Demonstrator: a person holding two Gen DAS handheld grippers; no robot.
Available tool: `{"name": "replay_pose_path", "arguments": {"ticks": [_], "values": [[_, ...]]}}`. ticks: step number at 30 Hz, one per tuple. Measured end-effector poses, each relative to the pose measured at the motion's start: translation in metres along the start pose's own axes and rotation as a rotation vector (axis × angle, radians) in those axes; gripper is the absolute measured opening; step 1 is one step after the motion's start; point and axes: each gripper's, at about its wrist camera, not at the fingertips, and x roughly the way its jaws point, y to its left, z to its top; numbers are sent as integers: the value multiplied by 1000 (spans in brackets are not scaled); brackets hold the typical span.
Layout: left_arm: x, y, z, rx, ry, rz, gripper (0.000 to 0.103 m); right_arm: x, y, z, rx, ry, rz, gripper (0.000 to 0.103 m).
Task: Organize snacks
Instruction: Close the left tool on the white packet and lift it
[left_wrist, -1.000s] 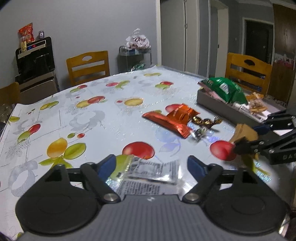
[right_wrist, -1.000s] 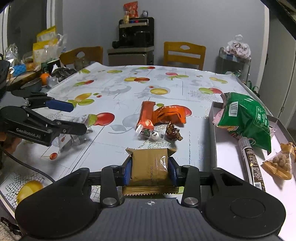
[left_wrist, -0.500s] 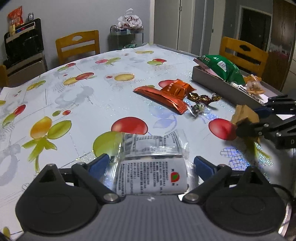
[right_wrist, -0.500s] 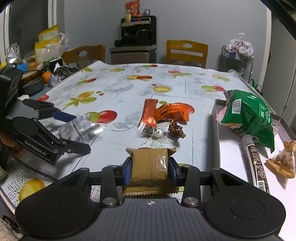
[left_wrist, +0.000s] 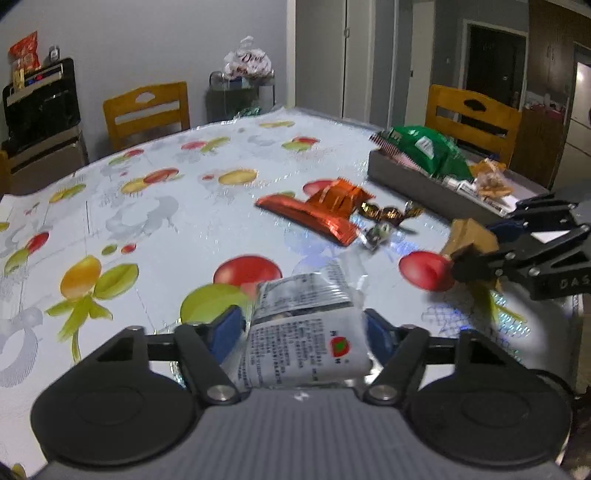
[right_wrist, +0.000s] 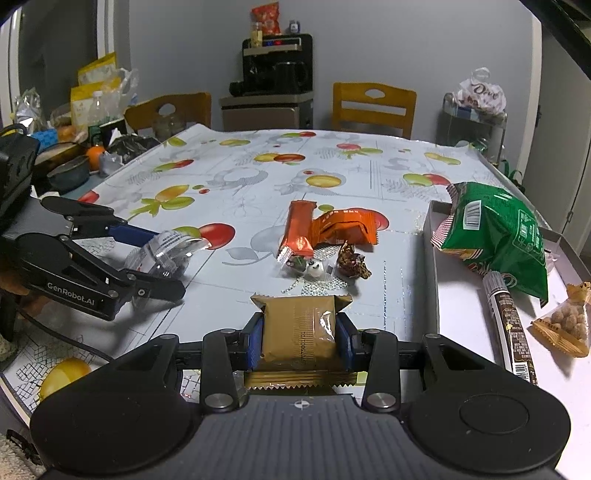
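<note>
My left gripper (left_wrist: 303, 328) is shut on a clear and white snack packet (left_wrist: 306, 332), which also shows in the right wrist view (right_wrist: 162, 254), held just above the table. My right gripper (right_wrist: 300, 334) is shut on a gold-brown snack packet (right_wrist: 299, 332), seen in the left wrist view (left_wrist: 471, 236) near the grey tray (left_wrist: 417, 184). Two orange packets (right_wrist: 325, 229) and a few small wrapped candies (right_wrist: 332, 264) lie mid-table. The tray (right_wrist: 436, 258) holds a green bag (right_wrist: 495, 232), a brown stick packet (right_wrist: 511, 325) and a nut packet (right_wrist: 565, 325).
A fruit-print cloth covers the table (right_wrist: 258, 173). Wooden chairs (right_wrist: 373, 107) stand around it. Bowls, an orange and bags crowd the far left (right_wrist: 74, 162). A black appliance (right_wrist: 277, 70) sits on a cabinet at the back.
My left gripper has closed on the clear packet and lifted it slightly off the table. My right gripper keeps holding the gold-brown packet, nearly still.
</note>
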Motion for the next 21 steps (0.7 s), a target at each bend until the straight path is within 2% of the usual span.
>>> {"name": "replay_pose_path", "arguments": {"ticks": [15, 21], "values": [[2, 2, -1, -11, -11, -3, 66, -2, 0, -2, 4, -2, 3, 41], [2, 8, -1, -83, -38, -6, 62, -5, 2, -3, 0, -12, 5, 41]]}}
